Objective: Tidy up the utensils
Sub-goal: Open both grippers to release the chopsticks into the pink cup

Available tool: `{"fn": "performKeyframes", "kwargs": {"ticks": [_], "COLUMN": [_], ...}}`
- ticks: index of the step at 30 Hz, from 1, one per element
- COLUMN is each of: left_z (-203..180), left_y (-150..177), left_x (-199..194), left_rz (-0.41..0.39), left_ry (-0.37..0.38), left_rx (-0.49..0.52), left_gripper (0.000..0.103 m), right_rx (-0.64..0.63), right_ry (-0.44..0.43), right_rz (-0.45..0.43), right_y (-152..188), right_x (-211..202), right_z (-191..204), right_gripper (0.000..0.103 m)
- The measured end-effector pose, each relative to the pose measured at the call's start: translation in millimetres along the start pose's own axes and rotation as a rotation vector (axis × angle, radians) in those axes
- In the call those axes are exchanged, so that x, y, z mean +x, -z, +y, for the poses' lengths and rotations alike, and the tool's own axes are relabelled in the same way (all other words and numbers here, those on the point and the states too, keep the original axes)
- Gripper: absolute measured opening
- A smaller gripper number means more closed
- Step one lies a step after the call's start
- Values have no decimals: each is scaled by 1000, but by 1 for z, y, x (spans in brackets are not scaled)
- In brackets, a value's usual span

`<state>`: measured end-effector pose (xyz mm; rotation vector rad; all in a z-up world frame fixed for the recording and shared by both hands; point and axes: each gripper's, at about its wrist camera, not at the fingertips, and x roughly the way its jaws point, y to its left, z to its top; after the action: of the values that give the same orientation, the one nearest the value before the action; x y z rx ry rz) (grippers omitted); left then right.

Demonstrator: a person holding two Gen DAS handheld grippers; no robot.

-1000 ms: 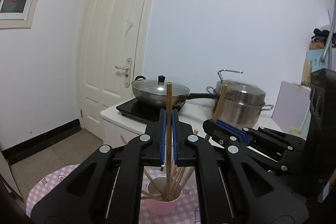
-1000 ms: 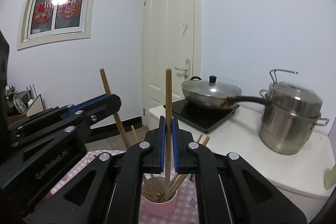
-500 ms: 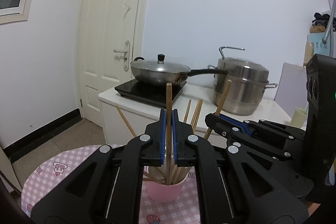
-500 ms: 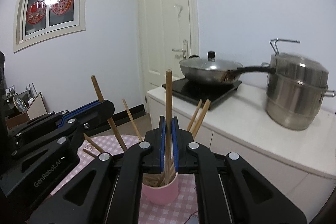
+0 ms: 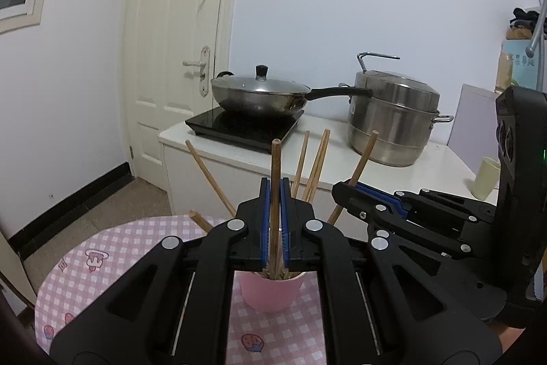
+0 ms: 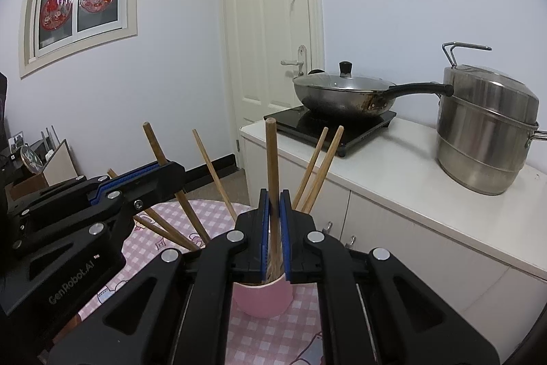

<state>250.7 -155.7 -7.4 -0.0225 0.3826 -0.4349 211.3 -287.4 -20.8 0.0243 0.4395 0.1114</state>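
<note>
A pink cup point(image 5: 270, 295) stands on the pink checked tablecloth point(image 5: 102, 265) with several wooden chopsticks fanned out in it. My left gripper point(image 5: 275, 185) is shut on an upright chopstick point(image 5: 276, 156) whose lower end reaches into the cup. To its right, my right gripper point(image 5: 342, 188) clamps a slanted chopstick point(image 5: 366, 153). In the right wrist view, the right gripper point(image 6: 273, 195) is shut on its chopstick point(image 6: 271, 153) just above the cup point(image 6: 261, 298). The left gripper point(image 6: 171, 170) shows at the left with its chopstick point(image 6: 152, 139).
Behind the table a white counter point(image 5: 437, 166) carries a black cooktop point(image 5: 239, 125) with a lidded wok point(image 5: 259, 93), a steel steamer pot point(image 5: 393, 118) and a pale cup point(image 5: 485, 178). A white door point(image 5: 177, 57) is at the back left.
Both grippers have sunk toward the pink cup with their chopsticks, whose lower ends went deeper into it. Both stayed shut.
</note>
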Motion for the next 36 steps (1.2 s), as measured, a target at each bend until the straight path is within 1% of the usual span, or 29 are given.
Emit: {"fn": "performKeyframes", "kwargs": {"ticks": [2, 5, 8, 11, 14, 15, 17, 18, 19, 24, 26, 29, 32, 36], "left_z": [3, 5, 6, 7, 8, 8, 9, 10, 11, 19, 25, 32, 43, 59], "left_y": [1, 2, 2, 2, 2, 2, 2, 2, 2, 3, 4, 8, 15, 25], "left_x": [2, 2, 0, -6, -14, -16, -23, -27, -33, -55, -63, -73, -83, -93], "left_rz": [25, 37, 53, 50, 43, 41, 38, 36, 17, -3, -11, -13, -5, 6], "left_ry": [7, 19, 34, 42, 47, 48, 50, 49, 37, 11, -22, -51, -105, -143], "left_rx": [-5, -11, -18, -21, -24, -25, -29, -31, -36, -30, -27, -22, -25, -36], "left_gripper": [6, 7, 7, 7, 7, 9, 24, 41, 47, 47, 47, 47, 51, 52], "right_rx": [0, 2, 4, 3, 0, -2, -5, -6, -4, -5, -10, -19, -34, -55], "right_ry": [0, -2, -2, -4, -7, -10, -17, -19, -20, -38, -48, -68, -90, -128], "right_rz": [4, 9, 9, 2, -6, -7, -12, -14, -20, -34, -38, -34, -27, -7], "right_y": [0, 1, 1, 0, 0, 0, 0, 0, 0, 1, 2, 6, 10, 18], "right_x": [-1, -3, -7, -13, -19, -21, -26, -28, -31, -44, -49, -53, -55, -53], "right_z": [0, 0, 0, 1, 3, 4, 8, 9, 10, 16, 20, 29, 39, 56], "right_gripper": [5, 7, 15, 20, 23, 23, 24, 25, 25, 27, 27, 27, 28, 28]}}
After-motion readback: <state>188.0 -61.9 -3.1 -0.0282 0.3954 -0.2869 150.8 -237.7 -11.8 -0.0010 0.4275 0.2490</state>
